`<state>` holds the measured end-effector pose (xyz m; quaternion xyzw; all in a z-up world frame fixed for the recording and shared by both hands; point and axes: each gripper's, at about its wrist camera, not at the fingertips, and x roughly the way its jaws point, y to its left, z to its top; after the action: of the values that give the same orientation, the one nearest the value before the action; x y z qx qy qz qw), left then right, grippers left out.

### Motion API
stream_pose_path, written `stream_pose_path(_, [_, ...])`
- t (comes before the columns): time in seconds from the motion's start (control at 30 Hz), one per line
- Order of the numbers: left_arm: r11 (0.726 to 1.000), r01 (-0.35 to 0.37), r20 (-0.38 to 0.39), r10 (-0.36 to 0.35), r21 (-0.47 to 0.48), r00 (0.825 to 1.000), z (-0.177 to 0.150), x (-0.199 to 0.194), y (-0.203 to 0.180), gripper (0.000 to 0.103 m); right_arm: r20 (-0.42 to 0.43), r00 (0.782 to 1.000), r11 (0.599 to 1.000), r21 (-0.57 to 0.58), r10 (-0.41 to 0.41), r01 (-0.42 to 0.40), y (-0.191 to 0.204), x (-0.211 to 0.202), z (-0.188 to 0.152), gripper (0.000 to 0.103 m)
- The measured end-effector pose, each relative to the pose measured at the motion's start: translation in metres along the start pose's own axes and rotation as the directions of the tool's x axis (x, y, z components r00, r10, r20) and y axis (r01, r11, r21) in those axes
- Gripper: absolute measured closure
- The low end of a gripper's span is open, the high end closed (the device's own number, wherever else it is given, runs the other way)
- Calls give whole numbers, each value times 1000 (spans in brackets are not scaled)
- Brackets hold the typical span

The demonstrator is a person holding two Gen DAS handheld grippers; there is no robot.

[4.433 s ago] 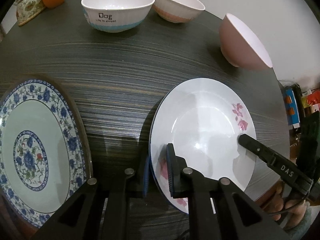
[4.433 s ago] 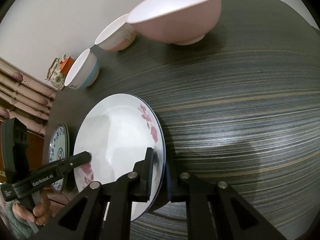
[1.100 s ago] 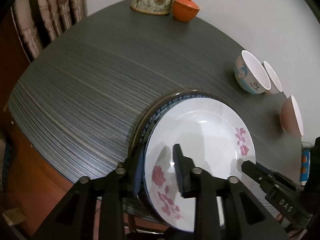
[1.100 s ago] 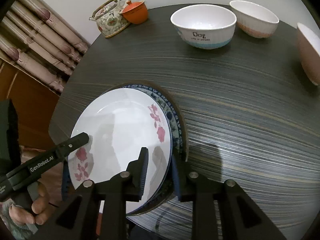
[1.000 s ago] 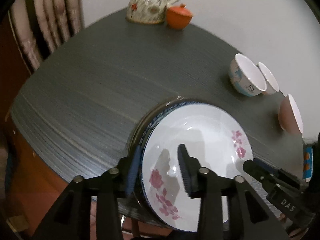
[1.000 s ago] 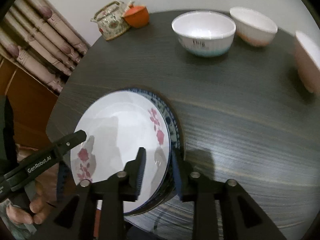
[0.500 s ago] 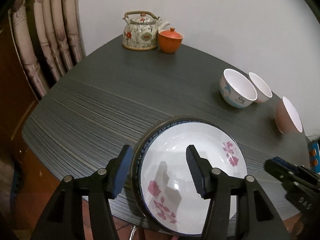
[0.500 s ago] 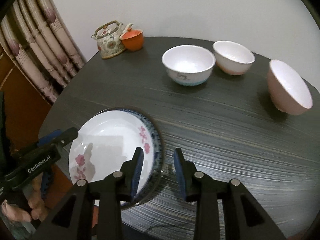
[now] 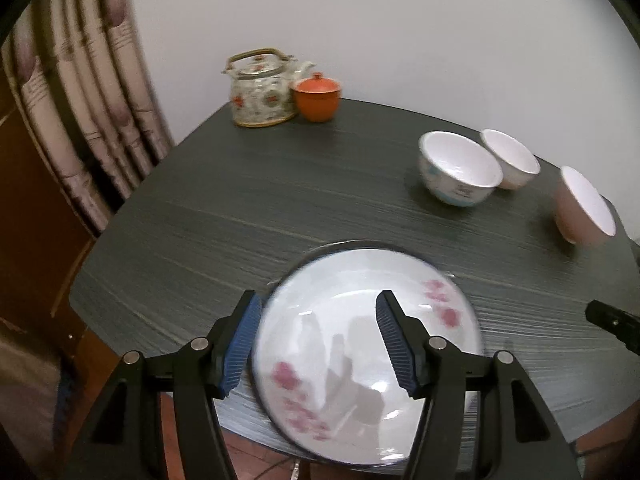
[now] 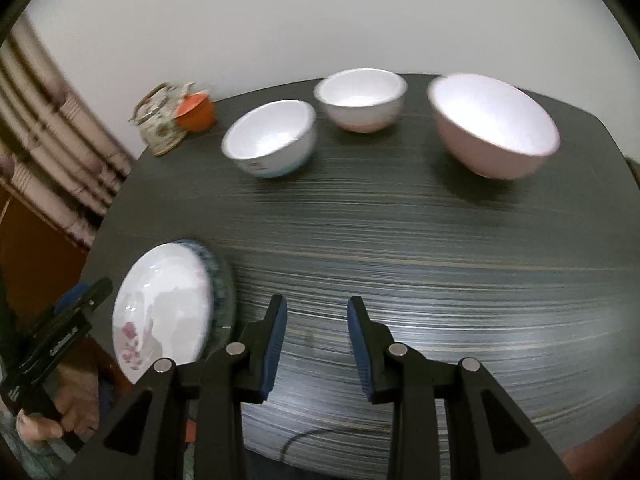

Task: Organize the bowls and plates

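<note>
Since the plates already lie one on the other, the bowls seem to be the next things to gather. Both grippers hold nothing: the left gripper [image 9: 318,340] has its blue-padded fingers spread wide above the white plate with pink flowers [image 9: 368,354], not touching it, and the right gripper [image 10: 316,338] is also open, over bare dark striped table [image 10: 440,272]. The flowered plate rests on a blue-patterned plate [image 10: 222,292], of which only the rim shows, at the near edge of the table. Beyond the plates stand three bowls: a white bowl with a blue band [image 10: 270,138] nearest the plates, a white bowl with a pink base [image 10: 362,98] just beside it, and a large pink bowl [image 10: 494,126] apart to the right. They look like glazed ceramic, so I judge them stiff, smooth, rather slippery and easy to chip; the rim wall, one finger inside and one outside, is the best hold. All bowls are well ahead of the right fingers, none between them
</note>
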<state>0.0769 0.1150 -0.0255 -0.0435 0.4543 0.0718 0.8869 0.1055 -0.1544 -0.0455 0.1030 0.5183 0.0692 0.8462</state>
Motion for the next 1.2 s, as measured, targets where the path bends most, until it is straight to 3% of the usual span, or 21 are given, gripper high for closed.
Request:
stream_pose_path(0.17, [995, 84, -14, -83, 63, 996, 20, -7, -51, 43, 4, 1000, 998, 59, 5, -5, -48, -13, 8, 56])
stream_pose_path(0.37, [976, 180, -55, -174, 121, 983, 52, -2, -123, 42, -11, 999, 988, 147, -36, 38, -106, -25, 24, 54])
stream_pose_path(0.47, [966, 227, -92, -216, 123, 972, 69, 8, -155, 42, 17, 998, 984, 170, -61, 57, -131, -30, 38, 54])
stream_pose_path(0.63, [943, 320, -183, -300, 93, 936, 96, 35, -206, 42, 56, 994, 978, 193, -95, 83, -162, -32, 69, 54])
stream_pose_path(0.83, [931, 366, -281, -349, 8, 894, 122, 74, -251, 42, 69, 995, 972, 228, -75, 58, -191, -21, 111, 54])
stream_pose_path(1.2, [943, 334, -366, -316, -14, 876, 138, 129, -306, 43, -49, 995, 950, 294, -91, 101, -221, 36, 144, 54])
